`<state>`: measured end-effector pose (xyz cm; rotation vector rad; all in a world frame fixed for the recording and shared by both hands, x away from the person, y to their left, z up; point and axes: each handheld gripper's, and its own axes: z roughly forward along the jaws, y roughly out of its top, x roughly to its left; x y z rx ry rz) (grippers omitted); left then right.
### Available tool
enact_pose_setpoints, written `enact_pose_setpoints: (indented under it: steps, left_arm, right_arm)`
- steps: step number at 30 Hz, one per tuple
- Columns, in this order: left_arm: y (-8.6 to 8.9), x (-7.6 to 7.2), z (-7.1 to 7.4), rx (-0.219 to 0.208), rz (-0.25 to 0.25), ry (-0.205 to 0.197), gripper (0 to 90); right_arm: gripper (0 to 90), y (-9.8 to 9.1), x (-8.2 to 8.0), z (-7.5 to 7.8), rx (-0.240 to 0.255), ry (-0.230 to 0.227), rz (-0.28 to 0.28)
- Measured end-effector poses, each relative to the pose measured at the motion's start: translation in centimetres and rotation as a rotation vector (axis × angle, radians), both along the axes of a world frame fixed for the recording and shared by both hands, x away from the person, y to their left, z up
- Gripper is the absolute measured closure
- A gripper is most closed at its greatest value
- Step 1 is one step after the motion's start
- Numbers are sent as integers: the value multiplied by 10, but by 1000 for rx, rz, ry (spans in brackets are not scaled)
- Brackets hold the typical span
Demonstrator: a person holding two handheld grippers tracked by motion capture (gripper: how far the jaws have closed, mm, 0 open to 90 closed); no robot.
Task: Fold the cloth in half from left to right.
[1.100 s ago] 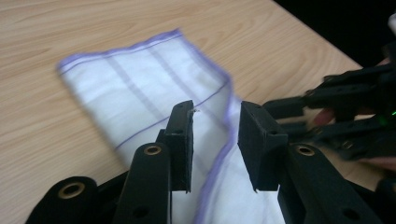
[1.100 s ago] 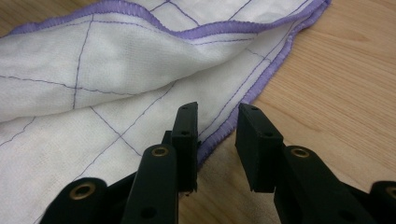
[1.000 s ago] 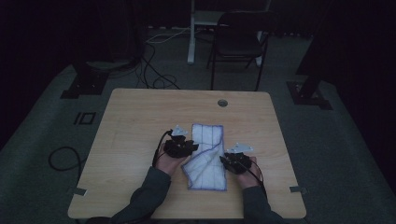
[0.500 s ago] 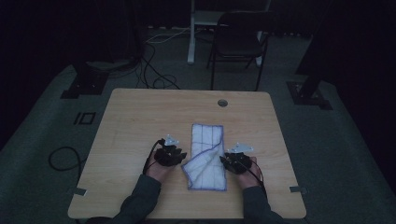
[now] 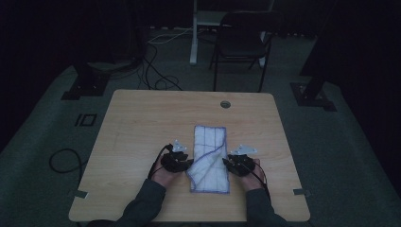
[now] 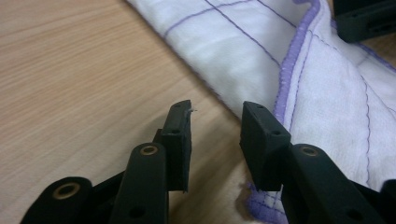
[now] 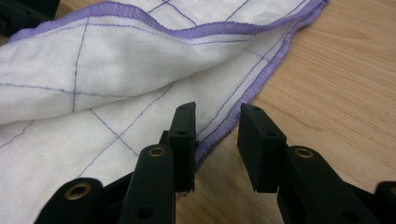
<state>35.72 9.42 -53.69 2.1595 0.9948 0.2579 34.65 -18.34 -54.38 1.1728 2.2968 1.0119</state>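
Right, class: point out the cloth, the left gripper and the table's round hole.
cloth [image 5: 211,142], high view, flat white upper part.
left gripper [image 6: 215,128], left gripper view, gap between its open jaws.
round hole [image 5: 225,104], high view, its centre.

Readable text: none — I'm scanning every view and nothing spells out.
Cloth [image 5: 210,158]: I see purple stitched lines and a purple hem, no label, no print.
Table [image 5: 142,123]: bare wood grain from where I sit, no sticker, no number.
Gripper jaws: plain black with brass rivets — no brand or marking I can read.
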Motion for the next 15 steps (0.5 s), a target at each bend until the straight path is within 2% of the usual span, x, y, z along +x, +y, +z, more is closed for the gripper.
enact_pose_setpoints:
  steps: [5, 10, 15]
  left_arm:
    - [-3, -9, 1, -7, -23, 7, 622]
    - [-4, -15, 5, -25, -21, -1, 616]
    - [-13, -24, 12, -44, -60, -11, 616]
  right_arm:
    - [674, -1, 0, 0, 3, 1, 1]
    - [672, -1, 1, 0, 3, 1, 1]
    - [672, -1, 0, 0, 4, 1, 1]
